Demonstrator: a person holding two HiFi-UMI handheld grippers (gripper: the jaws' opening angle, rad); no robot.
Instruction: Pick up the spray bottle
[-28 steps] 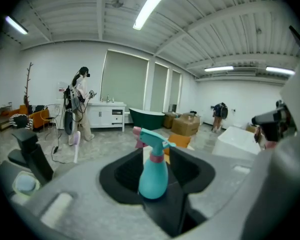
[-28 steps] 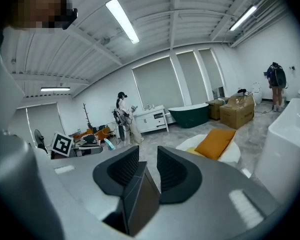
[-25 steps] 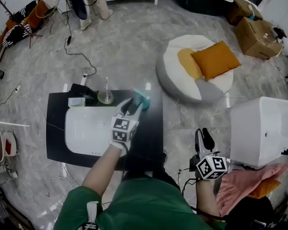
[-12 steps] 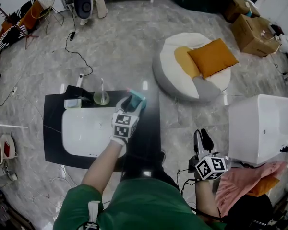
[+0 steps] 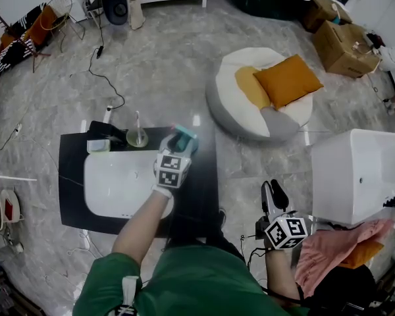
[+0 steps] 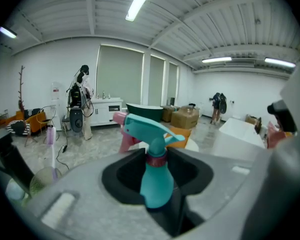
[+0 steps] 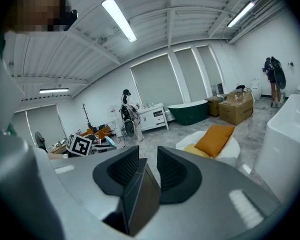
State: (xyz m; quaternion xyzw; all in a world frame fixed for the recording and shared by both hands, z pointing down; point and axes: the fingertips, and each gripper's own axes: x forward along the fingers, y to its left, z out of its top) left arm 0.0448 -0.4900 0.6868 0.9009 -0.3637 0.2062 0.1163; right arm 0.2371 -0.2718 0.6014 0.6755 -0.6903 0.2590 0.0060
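Observation:
A teal spray bottle (image 5: 183, 137) with a pink trigger is at the back right of a white sink (image 5: 118, 180) set in a black counter (image 5: 201, 189). My left gripper (image 5: 178, 143) is shut on it. In the left gripper view the bottle (image 6: 155, 176) stands upright, its lower body between the jaws and the spray head (image 6: 140, 126) above them. My right gripper (image 5: 272, 195) hangs low at the right over the floor, away from the counter. In the right gripper view it (image 7: 147, 166) is shut with nothing in it.
A toothbrush in a cup (image 5: 137, 135) and a small dish (image 5: 98, 146) sit at the sink's back left. A white beanbag with an orange cushion (image 5: 286, 81) lies beyond the counter. A white tub (image 5: 355, 176) and pink cloth (image 5: 329, 249) are at the right.
The head view has shifted a little. My left gripper stays shut on the spray bottle at about the same spot on the counter. The right gripper has barely moved.

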